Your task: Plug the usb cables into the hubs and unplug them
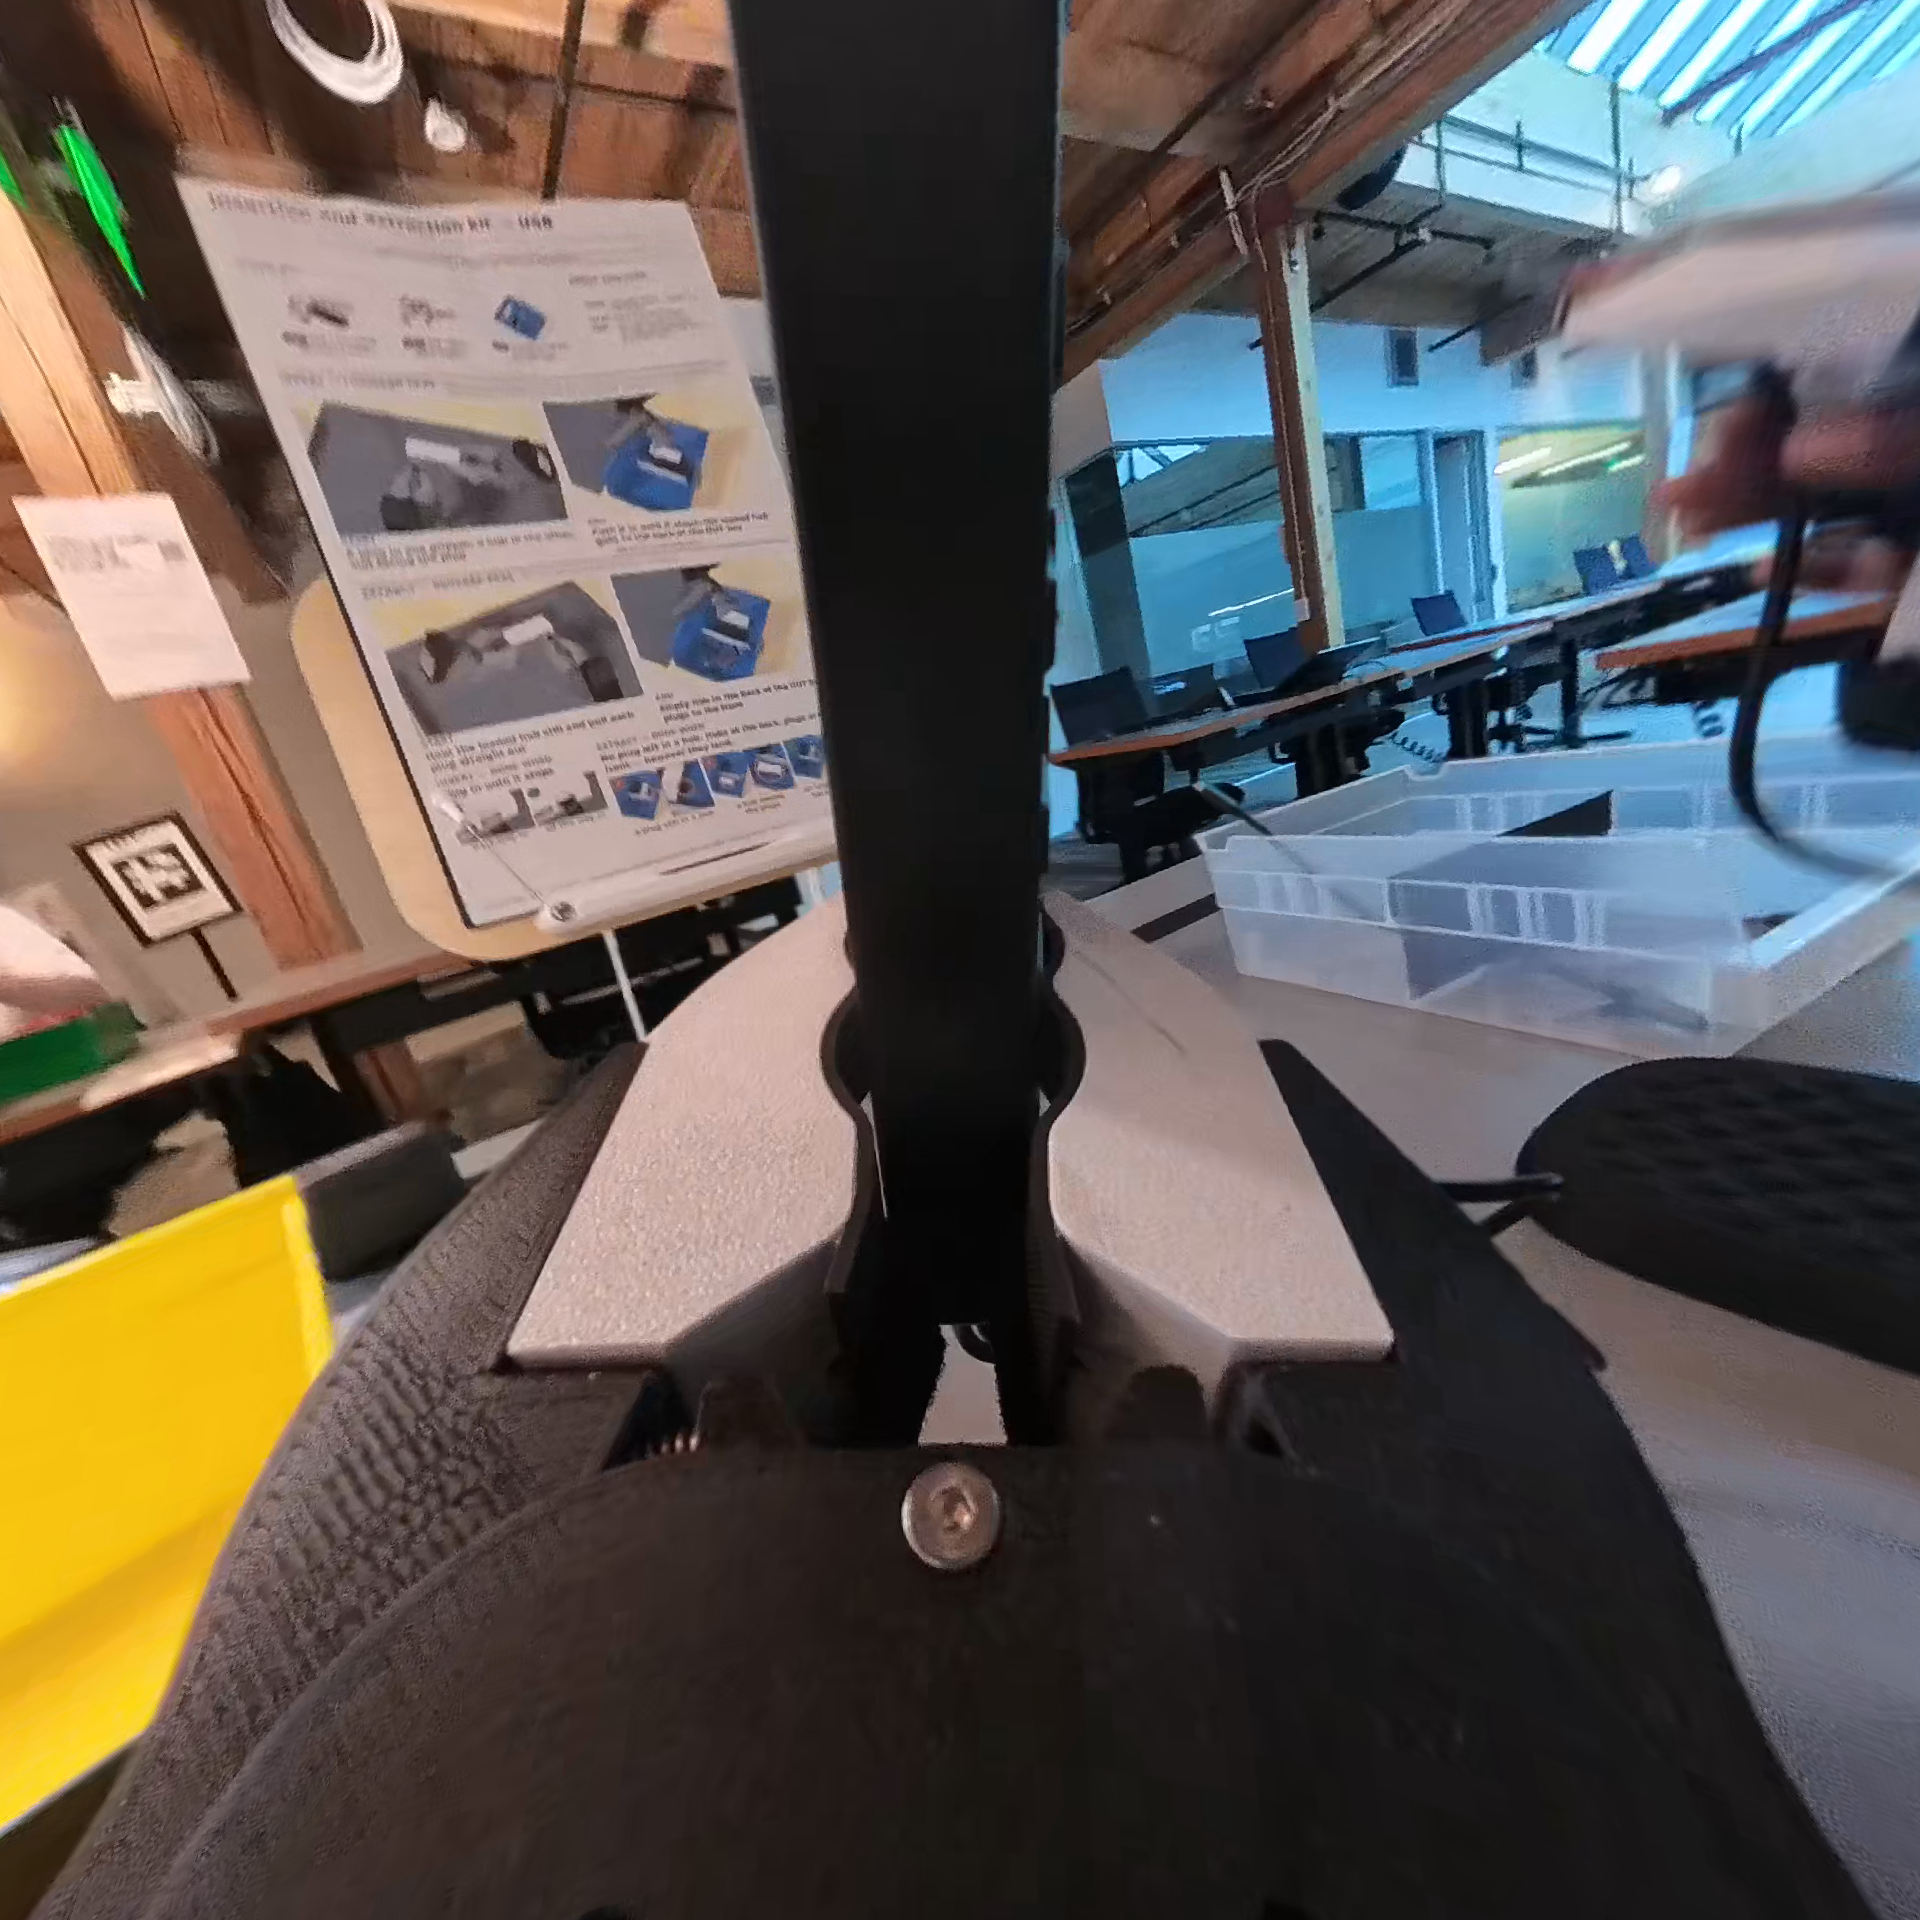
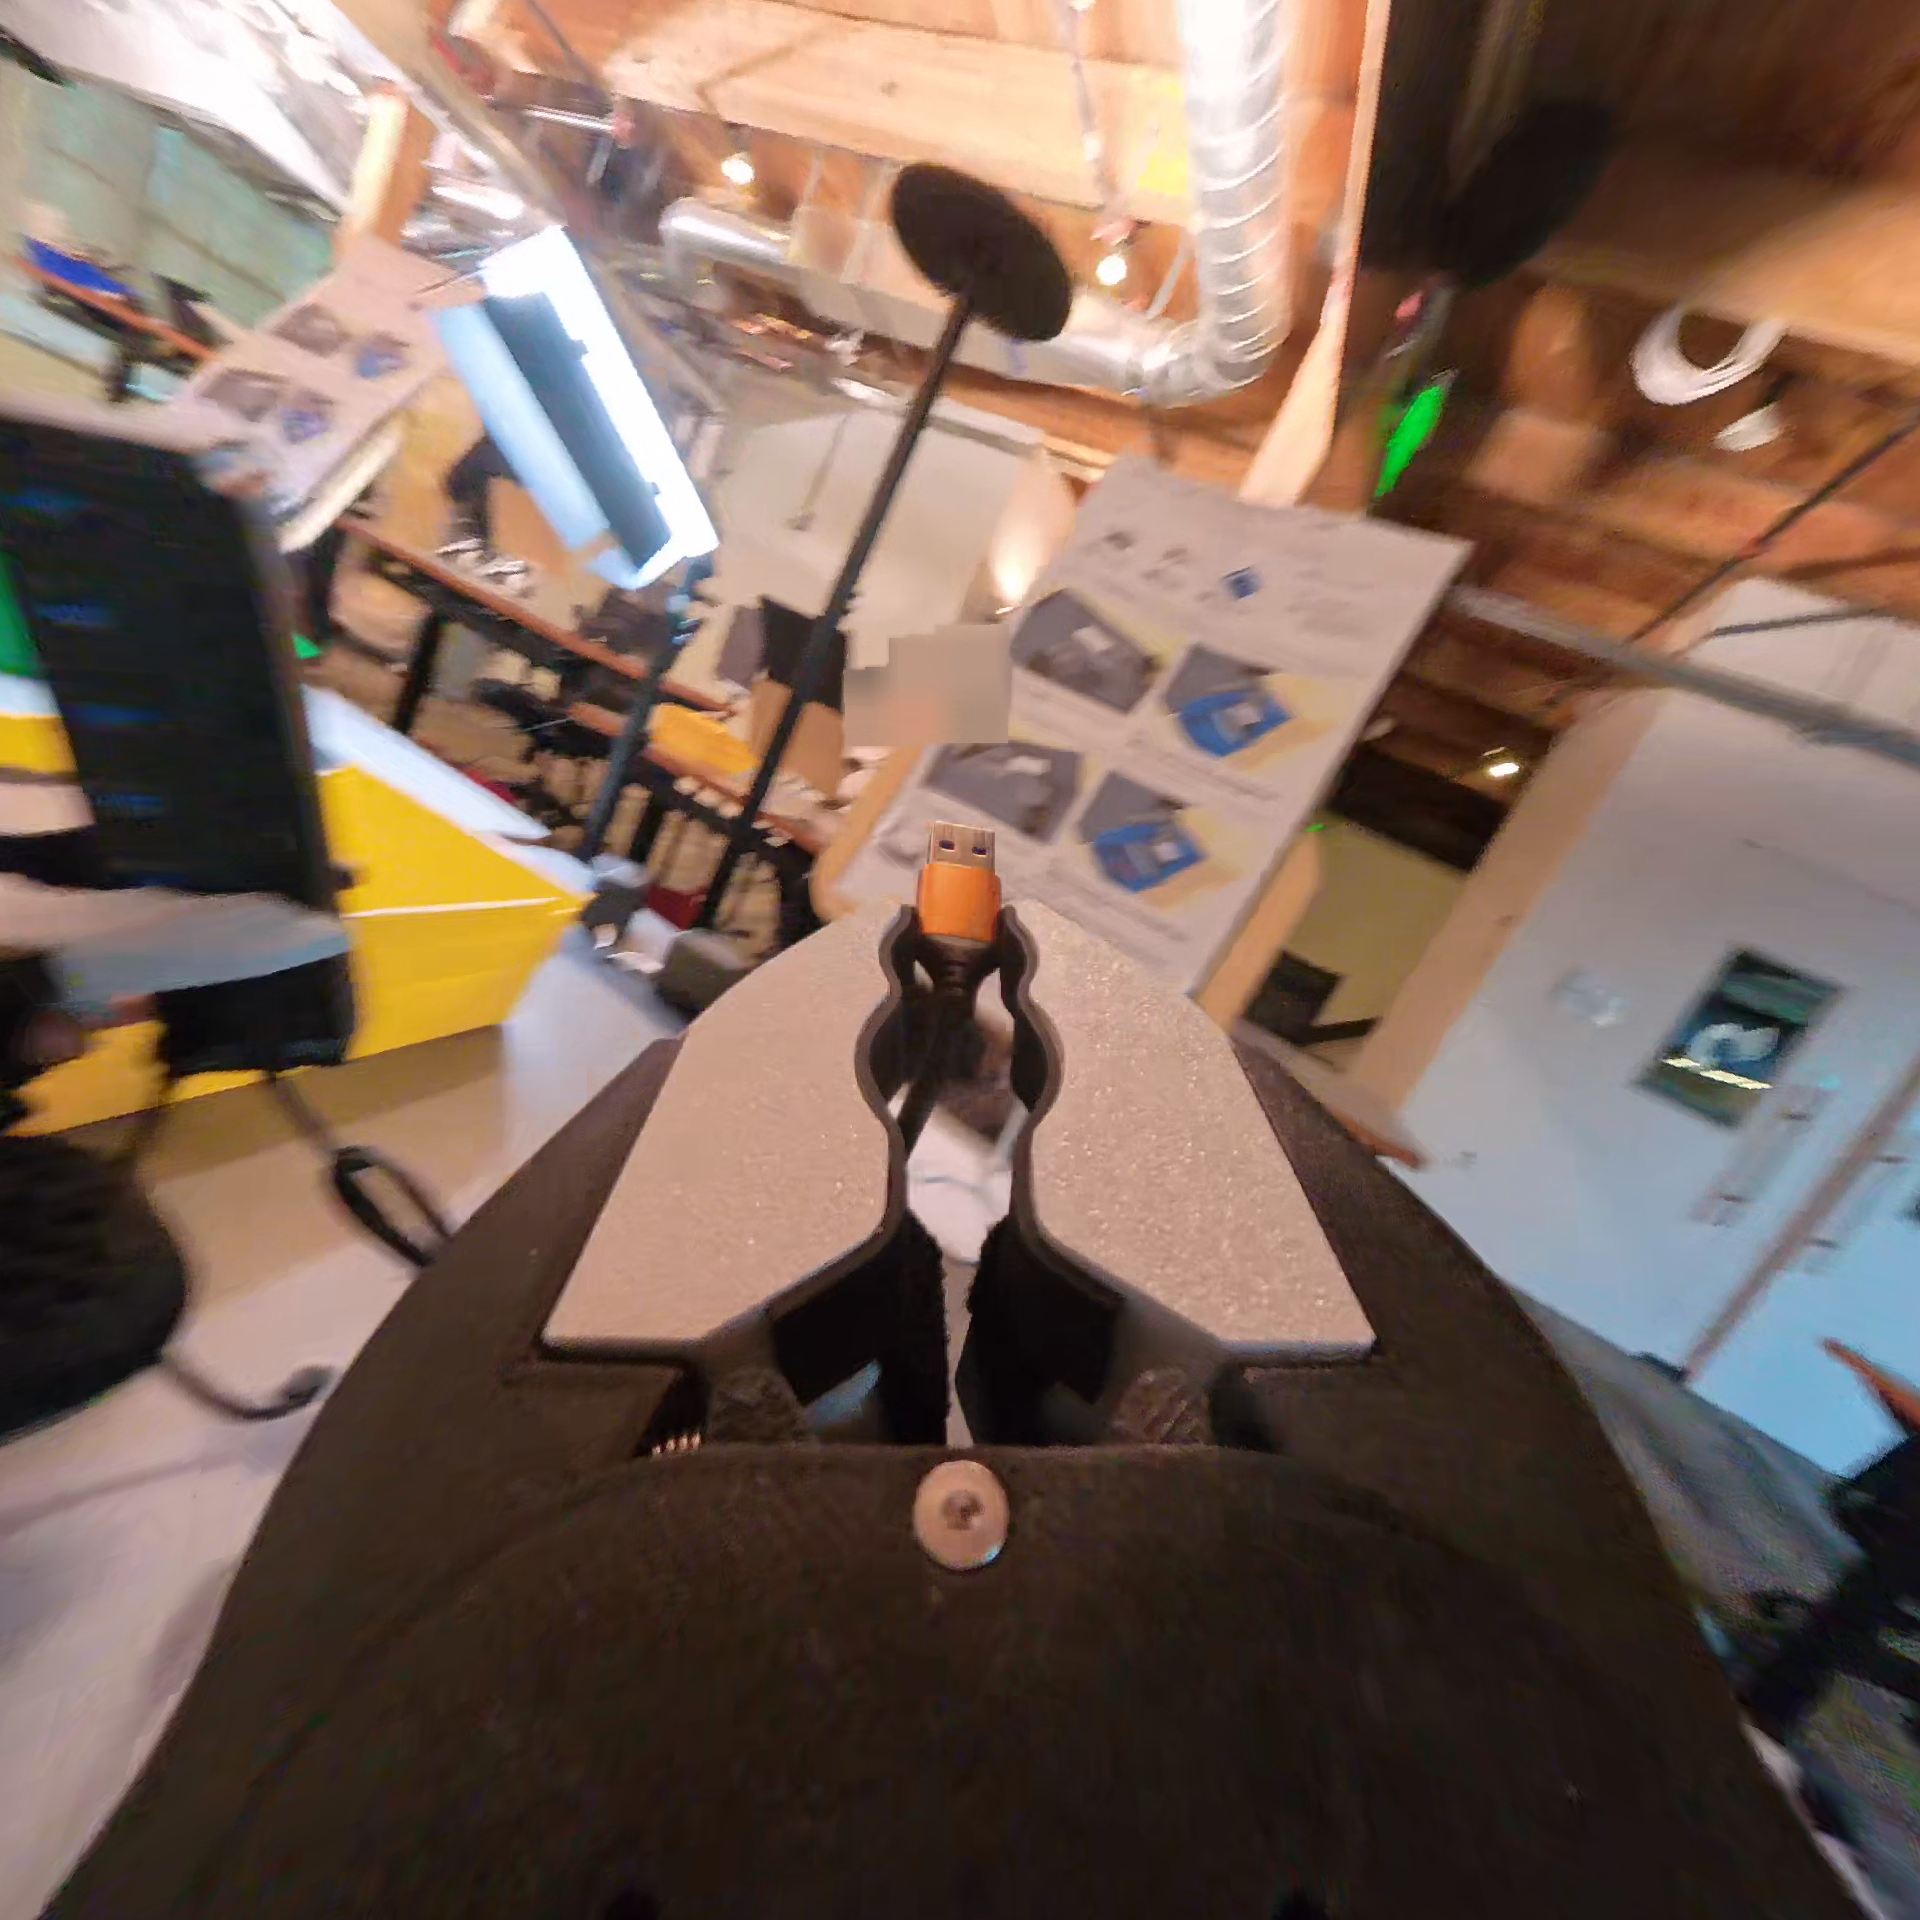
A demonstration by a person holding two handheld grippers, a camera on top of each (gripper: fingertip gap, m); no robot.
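Note:
My left gripper (image 1: pixel 945 935) is shut on a long flat black hub (image 1: pixel 904 520) that stands upright between the fingers and runs out of the top of the left wrist view. My right gripper (image 2: pixel 951 925) is shut on an orange USB plug (image 2: pixel 958 894); its metal tip (image 2: pixel 961 844) sticks out past the fingertips, apart from any port. The plug's black cable (image 2: pixel 920 1091) runs back between the fingers. In the left wrist view the right gripper (image 1: pixel 1766 343) is a blur at the upper right, with a black cable (image 1: pixel 1756 675) hanging from it.
A clear plastic divided tray (image 1: pixel 1558 914) sits on the grey table to the right. A yellow bin (image 1: pixel 145 1455) is at the lower left and also shows in the right wrist view (image 2: pixel 436 883). An instruction poster (image 1: pixel 499 540) stands behind. A blurred black slab (image 2: pixel 156 727) fills the left edge.

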